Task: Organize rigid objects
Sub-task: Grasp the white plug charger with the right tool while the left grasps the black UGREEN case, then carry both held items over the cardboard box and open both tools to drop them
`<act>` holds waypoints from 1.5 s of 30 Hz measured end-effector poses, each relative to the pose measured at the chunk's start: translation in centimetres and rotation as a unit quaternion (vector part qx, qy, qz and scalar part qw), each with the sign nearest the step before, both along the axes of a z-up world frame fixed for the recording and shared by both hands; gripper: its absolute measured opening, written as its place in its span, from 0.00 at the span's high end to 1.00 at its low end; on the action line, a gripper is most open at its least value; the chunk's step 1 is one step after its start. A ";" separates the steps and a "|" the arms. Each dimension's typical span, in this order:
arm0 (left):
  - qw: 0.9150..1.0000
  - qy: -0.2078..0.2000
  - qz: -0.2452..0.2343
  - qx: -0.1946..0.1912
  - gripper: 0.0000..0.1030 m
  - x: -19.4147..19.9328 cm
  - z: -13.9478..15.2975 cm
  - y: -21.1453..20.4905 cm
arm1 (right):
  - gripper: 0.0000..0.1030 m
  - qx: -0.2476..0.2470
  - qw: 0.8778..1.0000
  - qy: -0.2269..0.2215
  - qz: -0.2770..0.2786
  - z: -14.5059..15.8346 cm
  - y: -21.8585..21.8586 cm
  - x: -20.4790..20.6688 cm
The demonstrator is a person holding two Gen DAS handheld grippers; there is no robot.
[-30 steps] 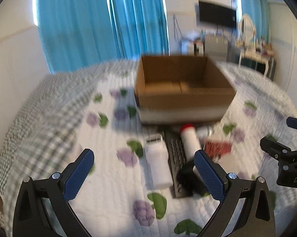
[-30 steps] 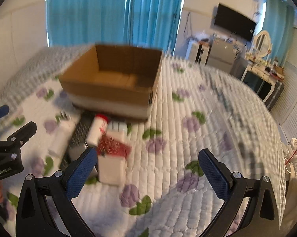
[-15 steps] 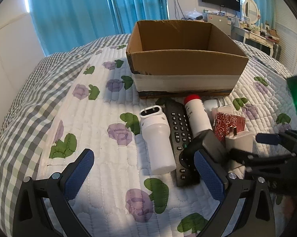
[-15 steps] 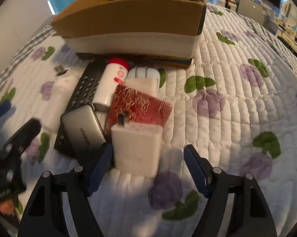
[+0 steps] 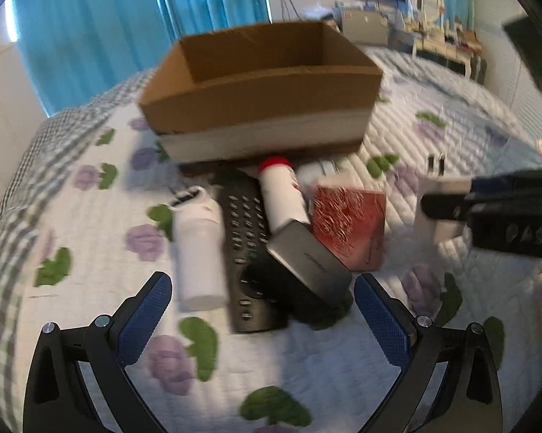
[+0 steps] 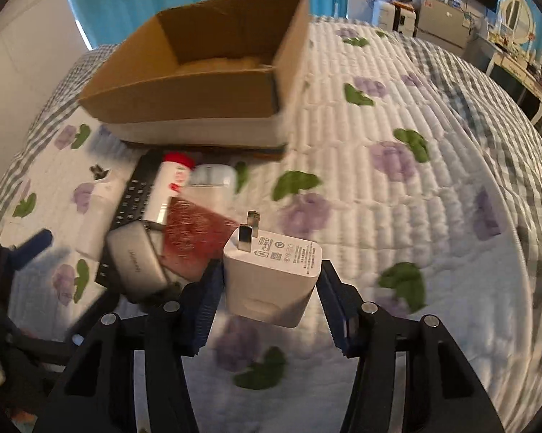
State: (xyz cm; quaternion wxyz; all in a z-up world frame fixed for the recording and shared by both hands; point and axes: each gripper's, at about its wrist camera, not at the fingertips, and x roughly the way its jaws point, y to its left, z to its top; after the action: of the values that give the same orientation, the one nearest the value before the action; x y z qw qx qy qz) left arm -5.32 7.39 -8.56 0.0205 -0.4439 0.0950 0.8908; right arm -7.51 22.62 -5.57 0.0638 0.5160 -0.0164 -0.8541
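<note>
My right gripper [image 6: 269,288] is shut on a white wall charger [image 6: 271,274], prongs forward, held above the quilt; both also show in the left wrist view, charger [image 5: 440,198]. My left gripper [image 5: 261,310] is open and empty, low over the pile. The pile holds a black remote [image 5: 247,252], a white bottle [image 5: 198,249], a red-capped tube [image 5: 283,198], a grey power bank [image 5: 308,263] and a red box [image 5: 348,227]. An open cardboard box [image 5: 260,97] stands behind them, also in the right wrist view [image 6: 198,72].
All lies on a white quilt with purple flowers [image 6: 397,187] over a checked bed cover. Blue curtains hang behind the bed. A TV and dresser stand at the far right. A second white charger [image 6: 213,180] lies by the box.
My right gripper closed on the white charger and lifted it off the quilt, away from the pile. The left gripper stayed open and shifted a little nearer the pile.
</note>
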 end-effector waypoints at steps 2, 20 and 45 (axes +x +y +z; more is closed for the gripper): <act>1.000 -0.010 0.000 0.002 0.01 -0.5 -0.8 0.7 | 0.49 -0.009 1.000 -0.008 -0.007 -0.3 0.9 -0.1; 1.000 0.005 -0.008 0.023 0.45 -0.2 -1.4 1.7 | 0.49 -0.015 1.000 0.014 -0.004 0.2 0.6 1.0; 0.995 0.037 -0.033 0.087 0.59 1.6 6.0 -2.5 | 0.49 0.013 0.997 0.074 0.001 6.5 -2.1 3.2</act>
State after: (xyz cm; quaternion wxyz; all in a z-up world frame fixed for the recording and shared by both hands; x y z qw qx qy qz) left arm -3.75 4.86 -2.59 0.0848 -0.4037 0.0321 0.9104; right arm -4.32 20.51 0.94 0.0587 0.4524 -0.0002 -0.8899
